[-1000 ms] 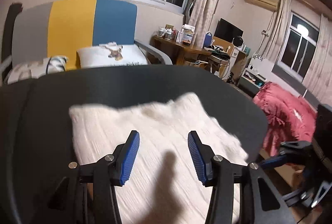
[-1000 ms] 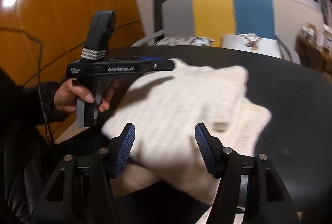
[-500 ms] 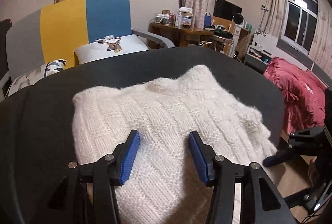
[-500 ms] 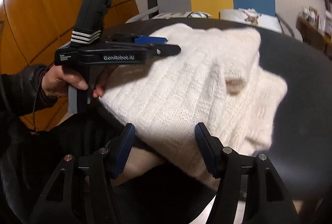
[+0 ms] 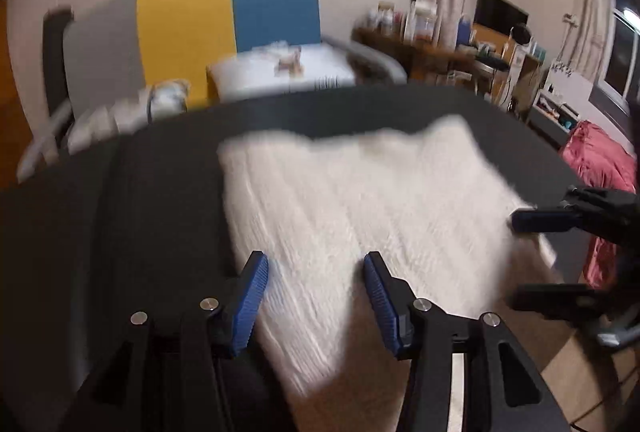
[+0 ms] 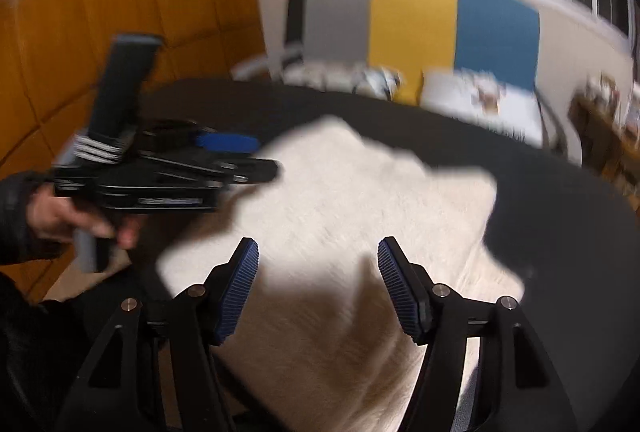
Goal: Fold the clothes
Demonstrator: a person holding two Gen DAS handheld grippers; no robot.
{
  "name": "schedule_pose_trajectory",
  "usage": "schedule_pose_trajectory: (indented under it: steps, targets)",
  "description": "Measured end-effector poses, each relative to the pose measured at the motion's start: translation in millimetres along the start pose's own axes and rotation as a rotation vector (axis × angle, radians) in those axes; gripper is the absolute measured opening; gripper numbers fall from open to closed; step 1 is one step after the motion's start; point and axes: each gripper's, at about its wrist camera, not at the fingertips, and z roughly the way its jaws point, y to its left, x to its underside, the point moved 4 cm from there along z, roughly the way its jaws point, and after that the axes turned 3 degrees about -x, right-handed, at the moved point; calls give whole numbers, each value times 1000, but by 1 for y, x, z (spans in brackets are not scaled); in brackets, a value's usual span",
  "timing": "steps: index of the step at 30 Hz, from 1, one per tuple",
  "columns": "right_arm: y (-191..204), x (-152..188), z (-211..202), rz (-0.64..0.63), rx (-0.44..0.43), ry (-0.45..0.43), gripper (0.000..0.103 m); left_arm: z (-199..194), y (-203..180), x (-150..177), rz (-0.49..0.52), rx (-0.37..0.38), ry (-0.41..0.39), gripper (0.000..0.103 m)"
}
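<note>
Left wrist view showed white knit sweater [image 5: 360,208] lying folded on dark round table [image 5: 120,216], roughly squared; final tidying probably left. Left gripper [image 5: 316,296] unclenched over near edge, right gripper [image 6: 318,284] opening, both grasping nothing. Striped sofa [image 5: 224,24] behind; nothing blocked.

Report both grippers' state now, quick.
Left gripper: open, holding nothing, over the white sweater.
Right gripper: jaws opening, nothing gripped, above the sweater.
</note>
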Motion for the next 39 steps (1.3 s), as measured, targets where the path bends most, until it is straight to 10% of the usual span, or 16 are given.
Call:
schedule_pose_trajectory:
  steps: [6, 15, 21, 33, 39]
  targets:
    - [-22, 25, 19, 56, -6, 1, 69, -3, 7, -4, -25, 7, -32, 56]
    - [-29, -37, -9, 16, -5, -109, 69, 4, 11, -66, 37, -43, -81, 56]
    - [-59, -31, 36, 85, 6, 8, 69, 72, -4, -67, 73, -17, 94, 57]
    - [-64, -47, 14, 51, -53, -84, 69, 68, 3, -105, 77, -98, 48, 56]
    - [-79, -39, 67, 47, -54, 101, 69, 114, 16, -89, -49, -4, 268, 57]
